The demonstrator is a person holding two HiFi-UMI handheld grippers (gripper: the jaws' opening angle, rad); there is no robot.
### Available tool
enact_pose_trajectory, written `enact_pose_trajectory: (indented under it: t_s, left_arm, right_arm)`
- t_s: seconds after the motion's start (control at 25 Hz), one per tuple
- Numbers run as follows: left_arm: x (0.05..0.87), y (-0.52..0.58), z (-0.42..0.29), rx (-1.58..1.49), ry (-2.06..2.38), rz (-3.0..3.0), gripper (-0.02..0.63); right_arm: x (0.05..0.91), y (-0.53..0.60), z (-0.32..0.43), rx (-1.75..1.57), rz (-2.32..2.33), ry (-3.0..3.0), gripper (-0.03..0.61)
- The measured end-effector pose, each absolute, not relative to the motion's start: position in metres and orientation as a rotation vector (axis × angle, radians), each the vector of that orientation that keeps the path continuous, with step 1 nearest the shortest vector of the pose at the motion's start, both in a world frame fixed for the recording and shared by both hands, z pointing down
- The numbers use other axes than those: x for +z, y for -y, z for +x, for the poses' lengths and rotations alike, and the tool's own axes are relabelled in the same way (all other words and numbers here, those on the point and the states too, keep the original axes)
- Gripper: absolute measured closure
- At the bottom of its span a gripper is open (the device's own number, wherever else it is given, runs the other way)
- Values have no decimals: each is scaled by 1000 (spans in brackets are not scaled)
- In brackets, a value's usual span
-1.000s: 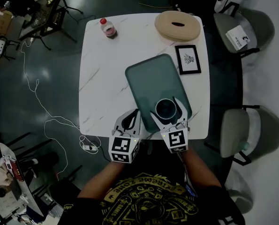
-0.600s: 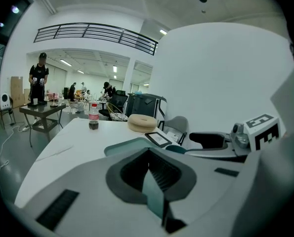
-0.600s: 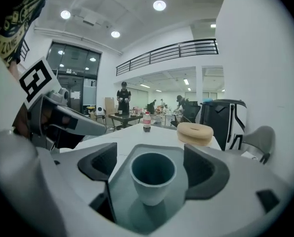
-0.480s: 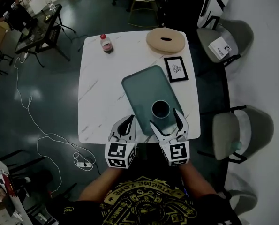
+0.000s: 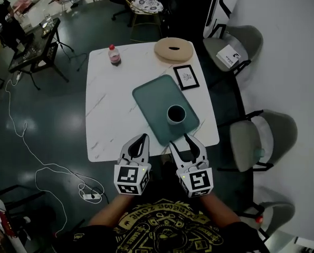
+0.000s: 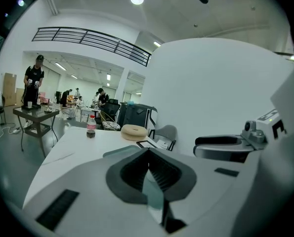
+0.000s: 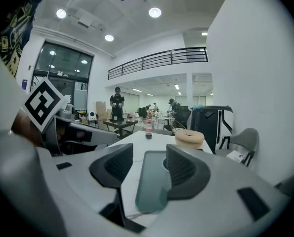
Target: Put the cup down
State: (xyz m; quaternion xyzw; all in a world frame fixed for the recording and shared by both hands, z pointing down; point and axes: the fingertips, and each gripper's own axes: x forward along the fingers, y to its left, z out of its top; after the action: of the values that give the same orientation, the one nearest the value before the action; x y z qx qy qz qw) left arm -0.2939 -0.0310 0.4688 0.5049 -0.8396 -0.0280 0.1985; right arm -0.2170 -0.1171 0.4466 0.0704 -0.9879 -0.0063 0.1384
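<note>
The cup (image 5: 175,113) stands free on the tray (image 5: 151,96): put-down done, we judge. Our right claw (image 5: 180,140) is closing empty, our left claw (image 5: 141,137) is pinched together; next, we simply back away.

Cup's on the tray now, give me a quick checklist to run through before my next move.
1. Dark round cup stands upright: ok.
2. Cup sits fully inside the teal rectangular tray, on its nearer half: ok.
3. Right gripper is apart from the cup, with nothing between its closing jaws: ok.
4. Left gripper is shut and empty: ok.
5. Tray lies on the white marble table, apart from the black picture frame: ok.
6. Whether the cup holds liquid: cannot tell.
</note>
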Motion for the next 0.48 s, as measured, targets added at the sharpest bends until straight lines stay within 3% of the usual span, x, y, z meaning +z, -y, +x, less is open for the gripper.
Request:
enact_pose_trajectory:
  t_s: [0.12, 0.28, 0.48]
  left_arm:
    - [462, 19, -284, -95, 2337, 1444, 603]
    - [452, 12, -270, -120, 2323, 1492, 603]
    - [446, 9, -254, -142, 2317, 1519, 603]
  right_arm:
    - [441, 103, -206, -25, 224, 2848, 395]
    - [433, 93, -191, -32, 264, 2838, 559]
    - [425, 83, -180, -40, 241, 2834, 571]
